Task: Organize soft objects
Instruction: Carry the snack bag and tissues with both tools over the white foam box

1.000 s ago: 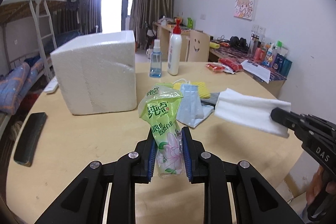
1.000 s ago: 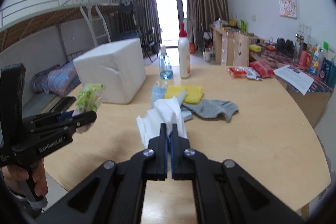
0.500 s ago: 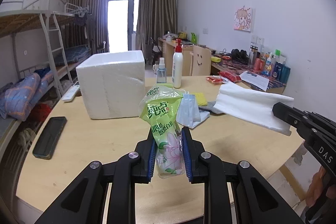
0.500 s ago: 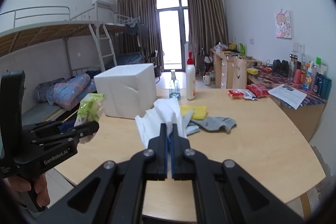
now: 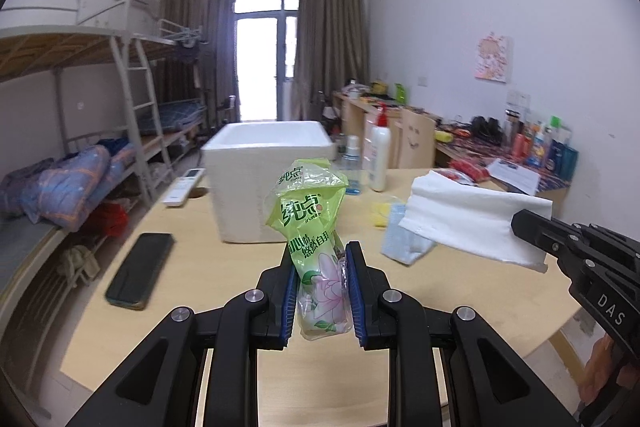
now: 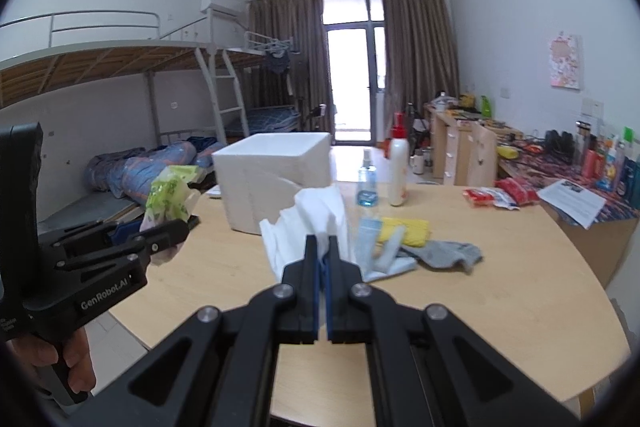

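A: What has changed since the earlier frames?
B: Both grippers have risen and drawn back from the worktop point(image 5: 208, 267); the foam box point(image 5: 260, 179) now sits farther off.
A: State of the left gripper point(image 5: 320, 291)?
B: Its fingers point(image 5: 289, 291) are clamped on the green pack point(image 5: 310, 227), held upright above the worktop.
A: And the right gripper point(image 6: 323, 259)?
B: Fingers fully closed on the white cloth point(image 6: 308, 219), lifted clear of the worktop. A grey sock point(image 6: 444, 253), yellow cloth point(image 6: 404, 229) and blue cloth point(image 6: 370, 231) lie beyond, near two bottles point(image 6: 398, 167).
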`<act>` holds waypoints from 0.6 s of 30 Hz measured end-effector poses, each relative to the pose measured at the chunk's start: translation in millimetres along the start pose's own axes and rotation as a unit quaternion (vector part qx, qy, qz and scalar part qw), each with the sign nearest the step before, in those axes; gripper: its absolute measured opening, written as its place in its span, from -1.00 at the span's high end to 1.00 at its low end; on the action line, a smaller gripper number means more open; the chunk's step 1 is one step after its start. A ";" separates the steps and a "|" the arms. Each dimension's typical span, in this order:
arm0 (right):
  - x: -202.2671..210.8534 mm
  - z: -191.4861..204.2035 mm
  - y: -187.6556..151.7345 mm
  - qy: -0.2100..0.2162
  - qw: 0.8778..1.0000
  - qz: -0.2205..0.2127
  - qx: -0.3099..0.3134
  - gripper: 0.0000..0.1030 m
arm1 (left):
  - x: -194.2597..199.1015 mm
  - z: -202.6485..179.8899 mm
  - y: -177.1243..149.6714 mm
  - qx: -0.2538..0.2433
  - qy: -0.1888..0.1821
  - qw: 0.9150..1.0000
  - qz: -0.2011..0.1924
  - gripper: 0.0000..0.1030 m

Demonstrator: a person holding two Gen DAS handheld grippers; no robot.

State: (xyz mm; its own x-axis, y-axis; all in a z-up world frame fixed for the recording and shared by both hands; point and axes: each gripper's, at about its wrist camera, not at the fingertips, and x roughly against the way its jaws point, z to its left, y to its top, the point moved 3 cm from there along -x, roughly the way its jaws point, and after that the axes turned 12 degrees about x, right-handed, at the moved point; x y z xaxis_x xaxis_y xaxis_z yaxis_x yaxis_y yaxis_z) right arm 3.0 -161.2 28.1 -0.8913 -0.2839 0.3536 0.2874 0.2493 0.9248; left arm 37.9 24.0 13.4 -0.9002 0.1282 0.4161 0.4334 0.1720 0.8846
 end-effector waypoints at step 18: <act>-32.1 43.5 26.0 0.069 0.997 -0.012 0.029 0.93 | 4.9 36.8 14.3 0.015 0.039 0.999 -0.013 0.53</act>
State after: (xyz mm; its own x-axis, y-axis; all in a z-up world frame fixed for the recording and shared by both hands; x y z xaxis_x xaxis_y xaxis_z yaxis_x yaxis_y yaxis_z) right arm 23.8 -105.4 34.8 -0.8394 -0.4144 0.3516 0.2425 0.2934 0.9247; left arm 41.3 63.0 20.3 -0.9114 0.0461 0.4090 0.4094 0.2040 0.8893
